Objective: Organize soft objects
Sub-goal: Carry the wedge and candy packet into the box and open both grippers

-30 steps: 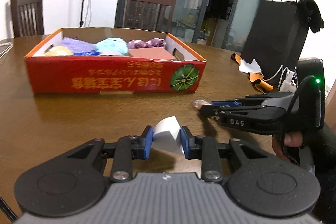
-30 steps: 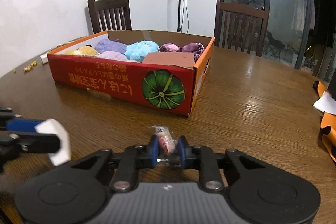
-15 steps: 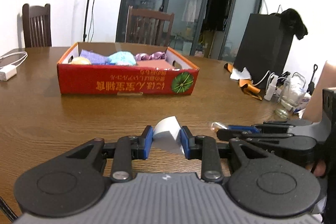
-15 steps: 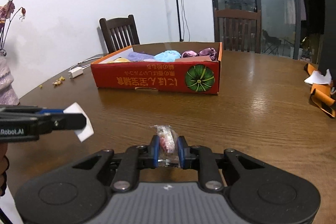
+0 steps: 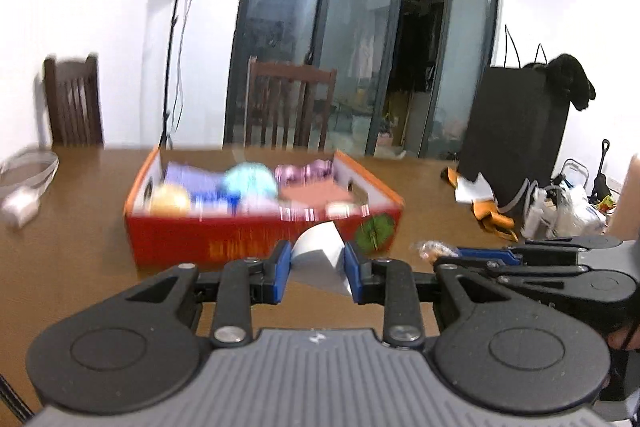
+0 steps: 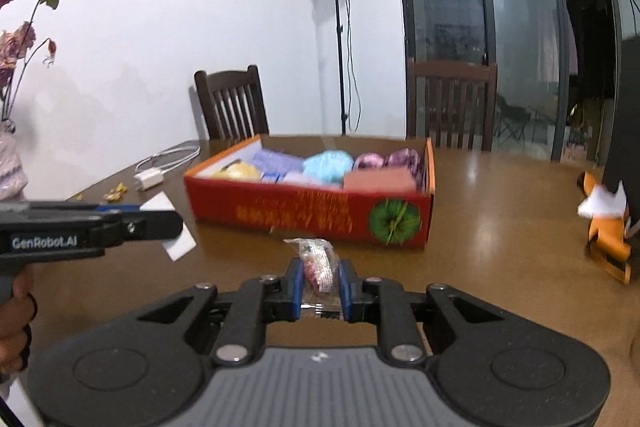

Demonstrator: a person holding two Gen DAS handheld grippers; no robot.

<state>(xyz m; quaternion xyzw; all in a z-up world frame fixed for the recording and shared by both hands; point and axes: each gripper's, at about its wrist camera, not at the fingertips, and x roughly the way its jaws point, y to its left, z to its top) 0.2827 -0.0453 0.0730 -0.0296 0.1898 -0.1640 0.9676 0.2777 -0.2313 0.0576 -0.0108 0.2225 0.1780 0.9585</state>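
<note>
My left gripper [image 5: 316, 269] is shut on a white sponge block [image 5: 320, 257], held above the wooden table. It also shows in the right wrist view [image 6: 160, 223] with the white block [image 6: 178, 241]. My right gripper [image 6: 319, 285] is shut on a small clear plastic packet with pink contents [image 6: 316, 267]; it shows at the right of the left wrist view [image 5: 444, 255], packet [image 5: 430, 250] at its tips. A red cardboard box [image 5: 224, 239] [image 6: 304, 215] stands ahead, holding yellow, purple, light blue and pink soft items.
Wooden chairs [image 6: 232, 103] stand behind the table. A white charger and cable [image 6: 150, 177] lie left of the box. Orange and white items [image 6: 606, 227] lie at the right by a black bag [image 5: 516, 131]. A light stand [image 6: 340, 47] is behind.
Both grippers have risen and pulled back from the table, each keeping its object. The box now appears farther and seen more from above.
</note>
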